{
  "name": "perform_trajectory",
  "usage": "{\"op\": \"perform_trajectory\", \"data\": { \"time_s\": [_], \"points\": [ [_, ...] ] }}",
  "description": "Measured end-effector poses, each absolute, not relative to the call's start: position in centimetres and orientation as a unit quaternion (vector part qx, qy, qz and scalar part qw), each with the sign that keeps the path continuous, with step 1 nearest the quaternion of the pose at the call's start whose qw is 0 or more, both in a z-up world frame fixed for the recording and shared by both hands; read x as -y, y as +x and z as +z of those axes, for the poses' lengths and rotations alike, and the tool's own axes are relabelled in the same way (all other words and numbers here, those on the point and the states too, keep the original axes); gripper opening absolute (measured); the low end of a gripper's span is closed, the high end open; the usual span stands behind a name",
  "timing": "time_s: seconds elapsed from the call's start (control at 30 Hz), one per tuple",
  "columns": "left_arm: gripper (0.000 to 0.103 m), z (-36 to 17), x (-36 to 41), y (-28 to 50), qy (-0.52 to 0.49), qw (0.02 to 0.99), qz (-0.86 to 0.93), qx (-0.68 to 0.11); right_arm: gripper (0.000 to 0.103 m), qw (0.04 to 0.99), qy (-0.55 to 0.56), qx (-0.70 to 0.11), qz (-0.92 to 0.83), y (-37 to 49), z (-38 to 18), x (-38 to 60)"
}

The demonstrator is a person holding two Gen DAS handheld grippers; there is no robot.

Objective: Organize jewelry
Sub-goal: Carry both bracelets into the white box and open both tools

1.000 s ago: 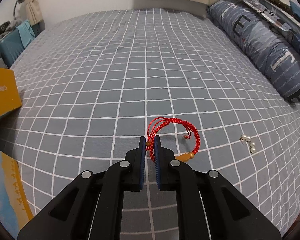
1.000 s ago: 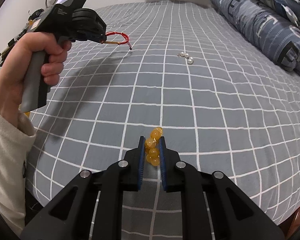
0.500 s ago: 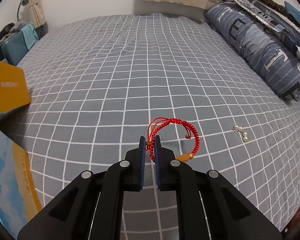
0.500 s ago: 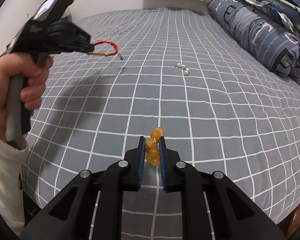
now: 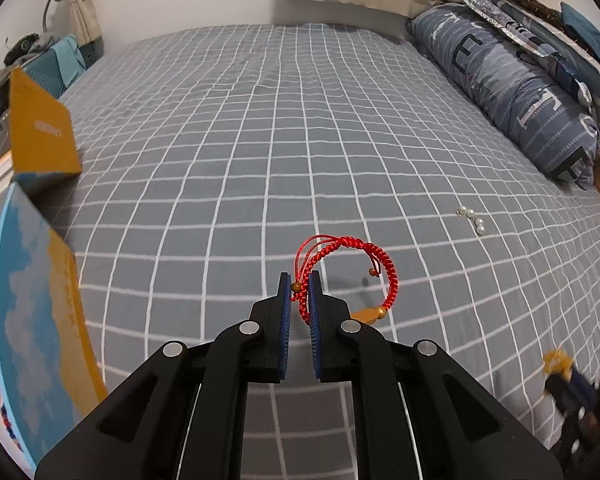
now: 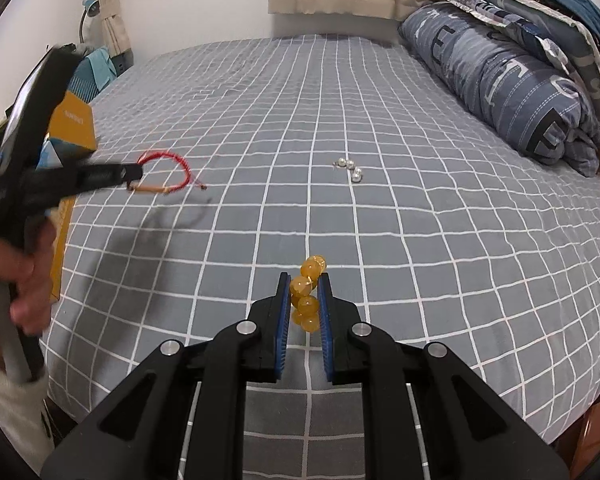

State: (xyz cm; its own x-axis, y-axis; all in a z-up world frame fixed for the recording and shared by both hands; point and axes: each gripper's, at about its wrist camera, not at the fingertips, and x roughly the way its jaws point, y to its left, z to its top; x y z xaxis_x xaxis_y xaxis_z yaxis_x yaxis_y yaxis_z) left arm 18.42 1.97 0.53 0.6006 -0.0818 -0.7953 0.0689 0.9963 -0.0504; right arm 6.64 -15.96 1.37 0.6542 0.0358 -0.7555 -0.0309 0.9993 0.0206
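Left hand-held gripper (image 5: 300, 288), left wrist view: jaws clenched on the thin cords of the red braided bracelet (image 5: 352, 258), which hangs clear above the bed (image 5: 260, 140). Only a few strands sit between the pads; the braided loop and its amber tube bead dangle to the right. Risk: cords slide out if the grip relaxes or the swing is abrupt. Open box (image 5: 40, 280) sits at the left edge, likely destination; the loop could snag its wall. Pearl earrings (image 5: 471, 218) lie loose on the bed, well apart.

Right wrist view: right hand-held gripper (image 6: 304, 296) grasps the amber bead bracelet (image 6: 306, 292), beads stacked between the pads, top bead protruding. Risk: round, smooth beads may roll or pop out under squeeze. Left hand (image 6: 24, 280) looks blurred, so the dangling bracelet may be swinging.
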Motion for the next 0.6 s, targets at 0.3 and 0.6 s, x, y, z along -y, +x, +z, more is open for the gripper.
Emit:
{"op": "perform_trajectory", "data": {
  "time_s": [0.3,0.6],
  "points": [
    [0.008,0.8,-4.3,14.2,-0.031,0.894,-0.024,-0.446,0.013,0.915,0.011,-0.403,0.018,7.0,3.2,15.6],
    [0.008,4.5,-8.1,10.0,-0.043,0.907,0.017,-0.418,0.013,0.922,0.006,-0.386,0.042,8.2,6.1,12.8]
  ]
}}
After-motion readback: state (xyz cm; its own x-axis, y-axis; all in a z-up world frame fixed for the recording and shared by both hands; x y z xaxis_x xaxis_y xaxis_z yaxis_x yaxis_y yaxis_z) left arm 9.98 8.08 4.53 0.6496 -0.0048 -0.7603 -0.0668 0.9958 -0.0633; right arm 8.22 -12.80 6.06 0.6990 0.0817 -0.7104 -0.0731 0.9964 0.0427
